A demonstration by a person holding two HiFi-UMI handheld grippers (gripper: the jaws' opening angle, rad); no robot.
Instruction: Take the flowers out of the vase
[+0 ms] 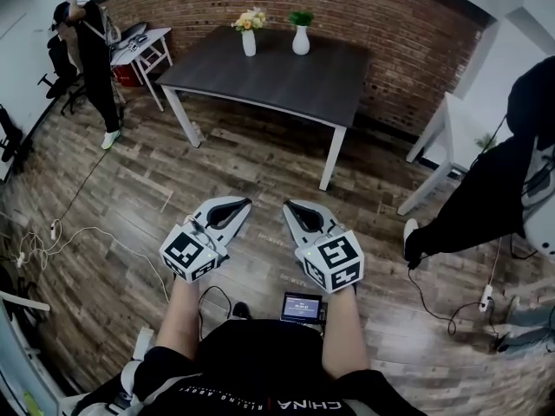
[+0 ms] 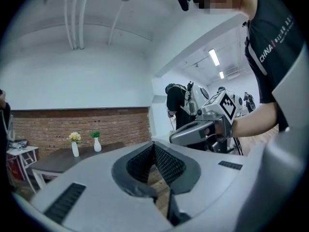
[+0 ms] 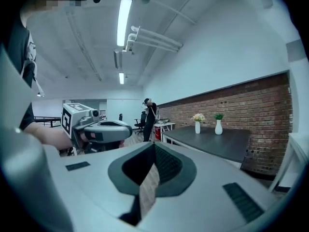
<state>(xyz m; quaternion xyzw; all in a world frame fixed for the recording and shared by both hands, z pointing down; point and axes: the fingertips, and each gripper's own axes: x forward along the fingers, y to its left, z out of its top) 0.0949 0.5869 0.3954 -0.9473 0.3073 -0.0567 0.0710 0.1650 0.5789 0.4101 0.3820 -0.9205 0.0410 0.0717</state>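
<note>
Far across the room, a dark table (image 1: 286, 76) carries a white vase with pale yellow flowers (image 1: 249, 33) and a second white vase with a green plant (image 1: 301, 31). The flower vase (image 2: 74, 144) and the green plant vase (image 2: 97, 142) show small in the left gripper view, and likewise the flowers (image 3: 197, 122) and the plant (image 3: 218, 123) in the right gripper view. My left gripper (image 1: 241, 204) and right gripper (image 1: 291, 206) hang side by side above the wooden floor, well short of the table. Both are shut with nothing between the jaws.
A brick wall (image 1: 381, 33) runs behind the table. One person (image 1: 91, 55) stands at the far left by a small white desk (image 1: 143, 46). Another person in dark clothes (image 1: 494, 189) stands at the right beside a white table (image 1: 447, 137). Cables (image 1: 52, 241) trail over the floor.
</note>
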